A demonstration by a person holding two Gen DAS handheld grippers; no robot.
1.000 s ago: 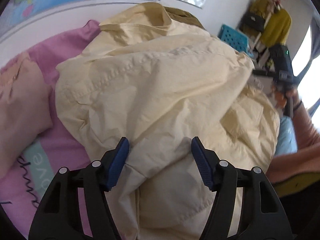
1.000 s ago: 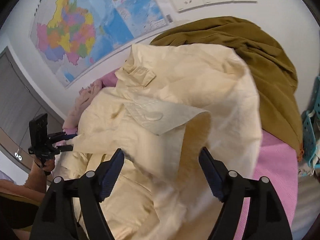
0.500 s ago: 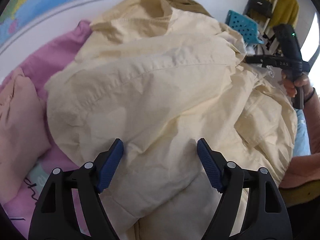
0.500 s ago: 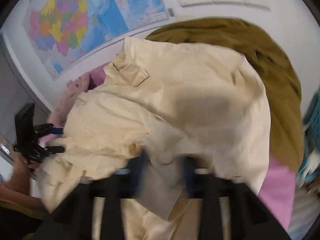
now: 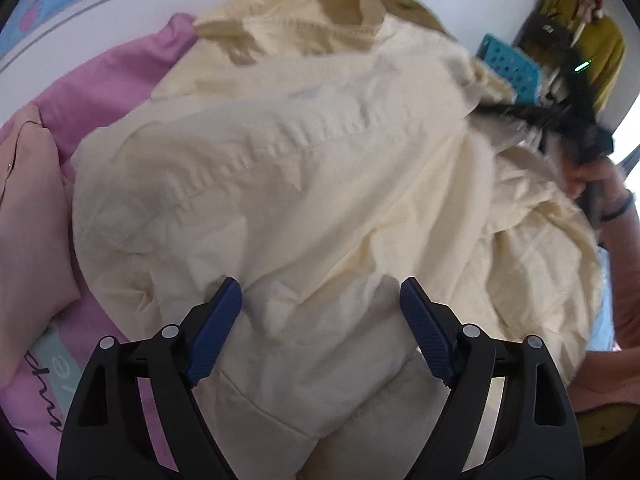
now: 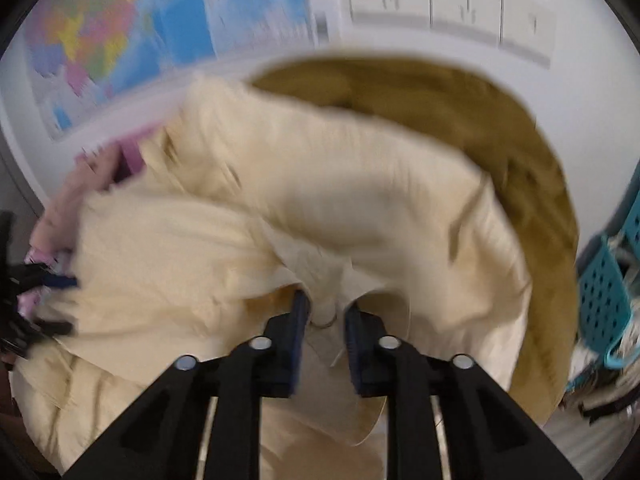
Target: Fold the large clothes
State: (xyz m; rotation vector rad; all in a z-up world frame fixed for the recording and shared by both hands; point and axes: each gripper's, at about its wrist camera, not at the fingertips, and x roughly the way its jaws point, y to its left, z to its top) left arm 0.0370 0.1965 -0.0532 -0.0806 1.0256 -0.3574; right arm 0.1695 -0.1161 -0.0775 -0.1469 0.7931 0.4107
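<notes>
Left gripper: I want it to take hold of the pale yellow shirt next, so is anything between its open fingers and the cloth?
Nothing visible does. The left gripper hangs open right over the pale yellow shirt, with only the shirt's own folds beneath. The pink garment lies off to the side, clear of it.

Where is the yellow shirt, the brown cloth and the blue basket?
yellow shirt (image 5: 304, 184): left wrist view, on its broad middle near the seam.
brown cloth (image 6: 460, 120): right wrist view, on its upper fold behind the shirt.
blue basket (image 6: 600, 292): right wrist view, on its holed side wall.
</notes>
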